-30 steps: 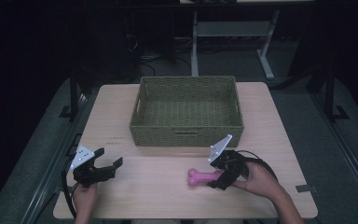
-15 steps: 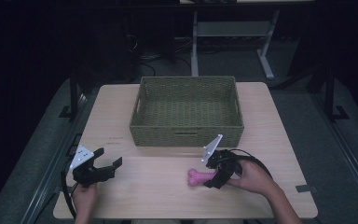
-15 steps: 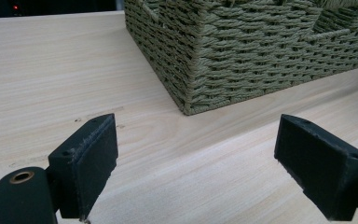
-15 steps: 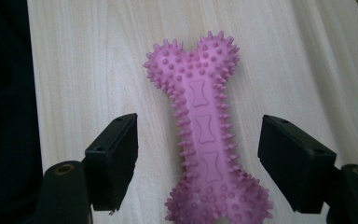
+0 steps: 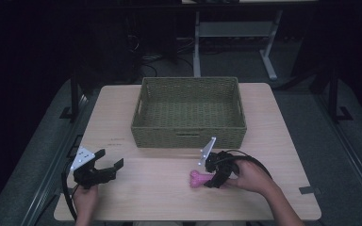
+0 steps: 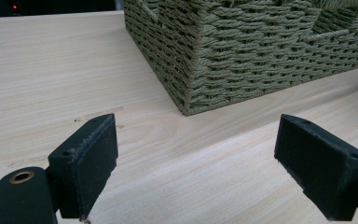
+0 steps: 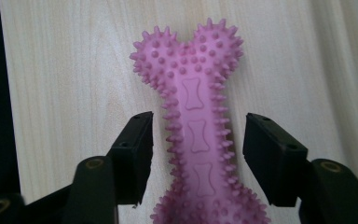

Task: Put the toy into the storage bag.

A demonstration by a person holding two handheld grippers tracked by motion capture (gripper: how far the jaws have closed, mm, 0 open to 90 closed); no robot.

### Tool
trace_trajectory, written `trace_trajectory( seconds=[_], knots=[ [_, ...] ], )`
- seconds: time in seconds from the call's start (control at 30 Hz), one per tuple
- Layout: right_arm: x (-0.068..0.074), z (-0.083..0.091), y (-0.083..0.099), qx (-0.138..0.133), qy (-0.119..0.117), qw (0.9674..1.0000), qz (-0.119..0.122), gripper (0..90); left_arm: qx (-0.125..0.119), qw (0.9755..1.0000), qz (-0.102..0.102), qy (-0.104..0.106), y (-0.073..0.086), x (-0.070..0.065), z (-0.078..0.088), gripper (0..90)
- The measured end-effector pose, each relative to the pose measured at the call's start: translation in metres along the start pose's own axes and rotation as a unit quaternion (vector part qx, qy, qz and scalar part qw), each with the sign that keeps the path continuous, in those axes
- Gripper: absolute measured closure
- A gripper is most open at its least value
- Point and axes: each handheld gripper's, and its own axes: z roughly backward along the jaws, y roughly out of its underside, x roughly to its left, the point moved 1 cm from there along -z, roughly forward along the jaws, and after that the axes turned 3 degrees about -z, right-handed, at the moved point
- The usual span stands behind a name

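Pale wooden table (image 5: 136, 117) carries one green woven rectangular basket (image 5: 188, 113), nothing visible inside. One pink spiky rubber bone (image 7: 193, 126) lies flat before it, between the right gripper (image 7: 198, 156) whose jaws have just been closing, small gaps remaining. Left gripper (image 6: 196, 163) gapes wide, holding nothing.

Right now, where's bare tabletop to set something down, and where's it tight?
Free: the front strip between the left tool and the pink bone toy; also the table left of the basket, and the narrower strip right of it. Tight: around the right tool, whose jaws have just been closing around the toy.
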Motion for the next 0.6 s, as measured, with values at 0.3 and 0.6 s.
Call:
trace_trajectory(
  seconds=[0.3, 0.6],
  knots=[
    [0.001, -0.006, -0.005, 0.021, -0.001, 0.9996, 0.017, 50.3, -0.001, 1.0, 0.002, 0.0, 0.0001, 0.0005, 0.0004, 12.8],
    [0.0007, -0.007, -0.0041, 0.022, 0.001, 0.9994, 0.025, 55.4, -0.001, 1.0, 0.002, 0.0, 0.0001, 0.0005, 0.0001, 12.8]
  ],
)
